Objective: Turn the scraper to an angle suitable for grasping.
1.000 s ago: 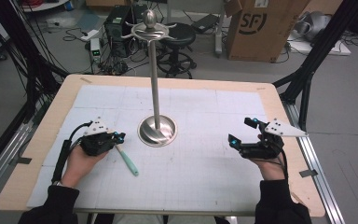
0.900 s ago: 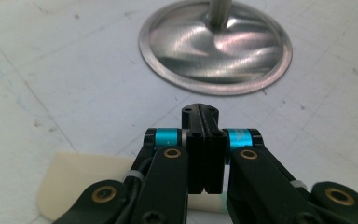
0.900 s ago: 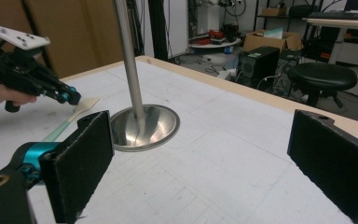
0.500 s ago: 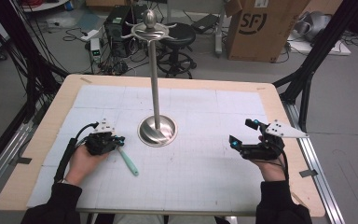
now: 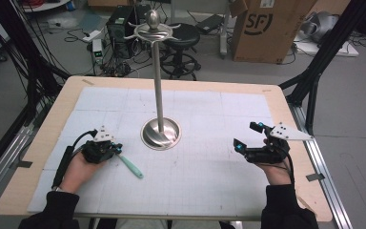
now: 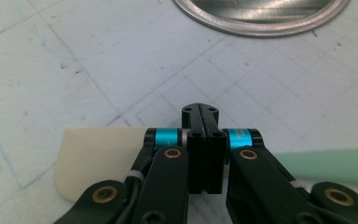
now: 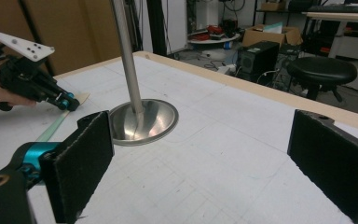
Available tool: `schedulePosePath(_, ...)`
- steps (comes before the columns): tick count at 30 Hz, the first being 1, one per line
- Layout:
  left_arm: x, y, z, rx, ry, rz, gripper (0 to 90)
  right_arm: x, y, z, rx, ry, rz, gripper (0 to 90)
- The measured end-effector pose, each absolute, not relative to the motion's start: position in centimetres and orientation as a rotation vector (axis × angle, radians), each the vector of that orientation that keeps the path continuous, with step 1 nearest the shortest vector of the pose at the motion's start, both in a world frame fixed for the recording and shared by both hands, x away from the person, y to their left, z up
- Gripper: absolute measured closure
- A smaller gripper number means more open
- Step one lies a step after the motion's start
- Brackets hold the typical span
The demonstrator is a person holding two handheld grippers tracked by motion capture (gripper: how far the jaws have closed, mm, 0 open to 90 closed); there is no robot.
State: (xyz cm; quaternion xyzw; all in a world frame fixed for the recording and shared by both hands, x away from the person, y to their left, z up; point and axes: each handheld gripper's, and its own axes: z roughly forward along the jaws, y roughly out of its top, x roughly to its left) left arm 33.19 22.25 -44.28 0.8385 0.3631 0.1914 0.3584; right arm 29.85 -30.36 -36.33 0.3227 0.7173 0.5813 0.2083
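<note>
1. Since a second ago little has shifted on the pale wooden worktop (image 5: 45, 131). My left claw (image 5: 117, 149) has eased slightly lower and closer to me, and it now sits right over the spatula with the cream blade and mint-green handle (image 5: 131, 167).
2. While that hand settled, the spatula kept its place. It lies flat on the white gridded mat (image 5: 205, 181), just left of the round base of the tall polished-steel stand (image 5: 160, 134), with its handle slanting towards my side of the worktop.
3. As the left gripper view shows, the left claw is closed, its two black jaws meeting tip to tip. The cream blade pokes out on one side of them and the green handle on the other. I cannot tell whether the neck is actually pinched or the shut tips merely rest on it.
4. Because my right claw (image 5: 245, 135) has not moved, it hangs well apart on the right side of the mat, jaws spread wide and empty, facing the stand.
5. If I read this rightly, the pick-up of the spatula is only beginning. It has not left the mat, and the hooks at the top of the stand are bare.
</note>
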Motion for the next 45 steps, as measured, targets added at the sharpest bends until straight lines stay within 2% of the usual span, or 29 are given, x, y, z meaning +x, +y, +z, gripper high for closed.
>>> schedulePosePath(15, 29.0, 24.3, -44.0, 2.129, 1.013, 0.450, 90.0, 30.6, -29.3, -36.5, 0.880, 2.040, 1.616, 6.0)
schedulePosePath(19, 28.1, 24.0, -42.9, 2.049, 0.936, 0.429, 90.0, 30.6, -29.2, -36.4, 0.870, 2.042, 1.621, 6.0)
schedulePosePath(27, 26.1, 21.2, -43.6, 2.130, 0.739, 0.328, 89.9, 30.7, -29.4, -36.4, 0.879, 2.038, 1.625, 6.0)
schedulePosePath(36, 26.2, 19.4, -44.5, 2.182, 0.660, 0.246, 89.9, 30.8, -29.4, -36.4, 0.877, 2.038, 1.618, 6.0)
schedulePosePath(45, 27.3, 18.5, -44.7, 2.173, 0.676, 0.272, 89.9, 30.9, -29.4, -36.6, 0.883, 2.045, 1.607, 6.0)
